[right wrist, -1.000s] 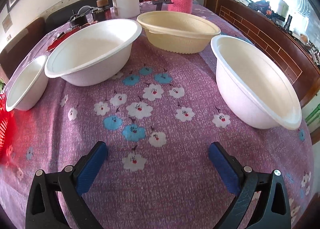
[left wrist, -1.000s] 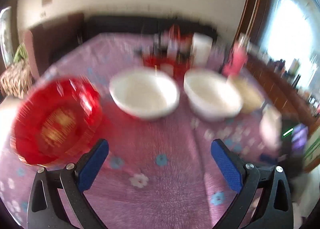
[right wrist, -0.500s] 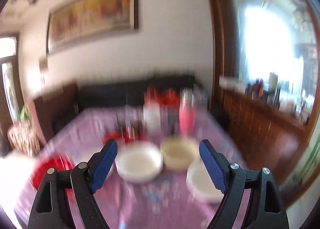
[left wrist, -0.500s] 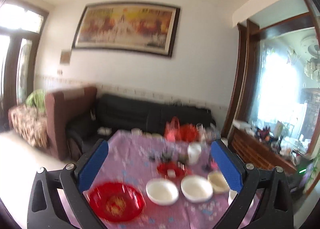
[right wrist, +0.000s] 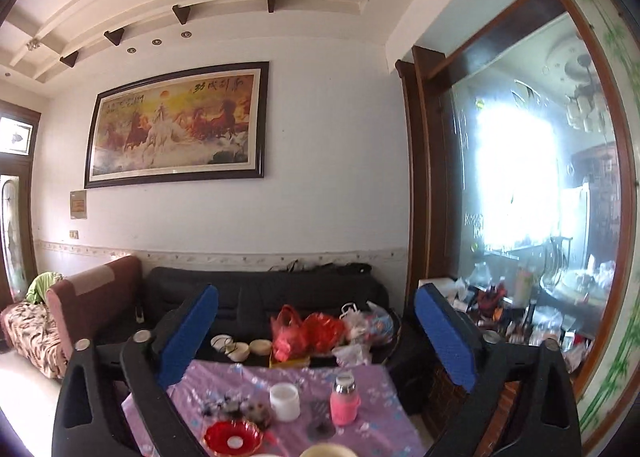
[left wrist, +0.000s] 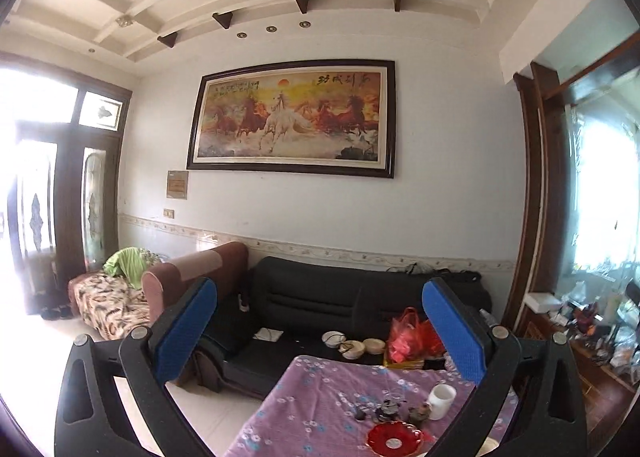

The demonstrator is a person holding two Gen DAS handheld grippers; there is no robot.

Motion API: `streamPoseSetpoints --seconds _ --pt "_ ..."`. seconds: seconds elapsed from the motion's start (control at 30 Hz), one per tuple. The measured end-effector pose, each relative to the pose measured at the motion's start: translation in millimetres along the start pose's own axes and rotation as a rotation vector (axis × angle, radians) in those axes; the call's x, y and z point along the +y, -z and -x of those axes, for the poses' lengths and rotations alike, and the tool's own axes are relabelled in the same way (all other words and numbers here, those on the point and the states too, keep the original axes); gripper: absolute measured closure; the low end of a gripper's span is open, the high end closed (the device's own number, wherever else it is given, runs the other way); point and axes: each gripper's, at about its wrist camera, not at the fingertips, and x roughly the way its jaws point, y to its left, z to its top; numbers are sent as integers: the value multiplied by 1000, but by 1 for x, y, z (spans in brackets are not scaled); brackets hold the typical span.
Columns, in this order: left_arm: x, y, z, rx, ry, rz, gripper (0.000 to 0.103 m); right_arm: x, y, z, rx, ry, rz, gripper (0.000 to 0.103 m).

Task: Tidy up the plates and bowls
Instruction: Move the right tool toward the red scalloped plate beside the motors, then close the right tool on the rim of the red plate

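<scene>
left hand-held gripper (left wrist: pixel 320 331): jaws spread wide, nothing between them, aimed level at the far wall.
right hand-held gripper (right wrist: pixel 316 331): jaws have just been opening, now apart and empty, also level.
bowls: below and ahead of both; only a cream bowl (right wrist: pixel 326 450) rim shows at the right view's bottom edge, beside a red dish (right wrist: pixel 232 439) on the desk (right wrist: pixel 360 373).
nearer hand: the right, by judgement.
next move: tip down first.

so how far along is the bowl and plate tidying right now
Nothing looks done yet. Both grippers are open and hold nothing: the left gripper and right gripper point level at the far wall, high above the table. The small red dish sits alone by the white jar, and only the rim of a cream bowl shows at the bottom edge. All the stacking appears left to do.
</scene>
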Motion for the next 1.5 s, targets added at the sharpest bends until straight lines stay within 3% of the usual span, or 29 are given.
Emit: streamPoseSetpoints --seconds 0.13,0.3,0.5,0.63,0.77,1.0,1.13,1.2,1.3,1.5 --pt "-12 23 -48 62 31 -15 0 12 -12 -48 73 -20 -4 1" --pt "-25 104 -122 223 123 8 0 33 49 -135 249 -90 -40 1" --pt "-37 218 -219 433 201 74 0 52 181 -237 509 -141 -41 1" --pt "-43 303 -285 619 202 97 0 59 272 -292 667 -180 -79 1" --pt "-51 365 -322 746 213 125 0 66 341 -331 793 -224 -111 4" --pt "-72 433 -361 859 199 120 0 92 417 -376 912 -276 -141 7" --pt "-79 464 -388 944 206 140 2 107 453 -399 1012 -325 -154 25" --pt "-83 477 -400 986 216 148 16 111 470 -411 1062 -337 -173 28" --pt "-92 501 -419 1072 265 172 30 115 491 -426 1129 -361 -211 40" --pt "-109 526 -434 1128 284 150 31 122 511 -443 1192 -368 -227 43"
